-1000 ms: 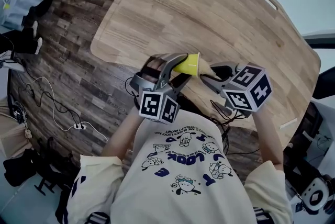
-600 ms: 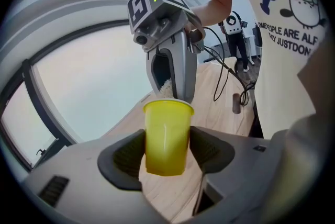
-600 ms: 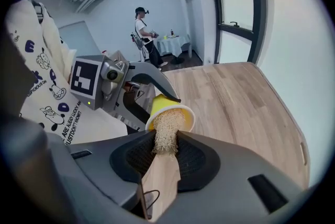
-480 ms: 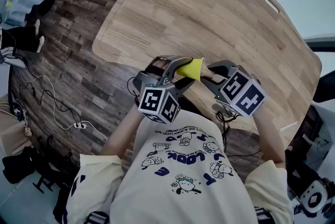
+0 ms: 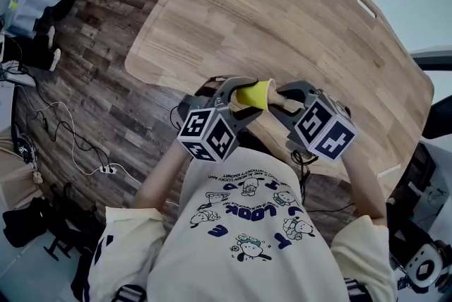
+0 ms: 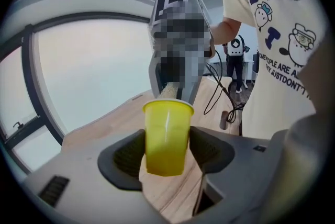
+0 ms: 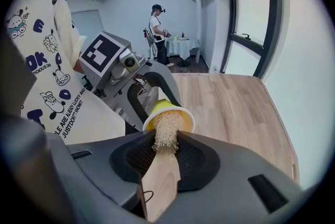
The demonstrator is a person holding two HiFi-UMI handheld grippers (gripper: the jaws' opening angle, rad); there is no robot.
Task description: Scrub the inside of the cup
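Wooden brush handle (image 7: 159, 178) sits clamped in the narrowed jaws of the right gripper (image 7: 165, 157). Its pale fibre head (image 7: 166, 131) pokes into the mouth of the yellow cup (image 7: 180, 113). Beyond, the left gripper (image 6: 167, 154), jaws wide, grips that cup's sides, over the near edge of the wooden table (image 5: 282, 18).

Open tabletop (image 5: 282, 11) beyond the cup (image 5: 254, 93)

Over the matt wood-grain table (image 5: 296, 4), the cup (image 6: 166, 136) looks smooth, slightly glossy plastic, the brush (image 7: 163, 165) bare wood with rough fibre.
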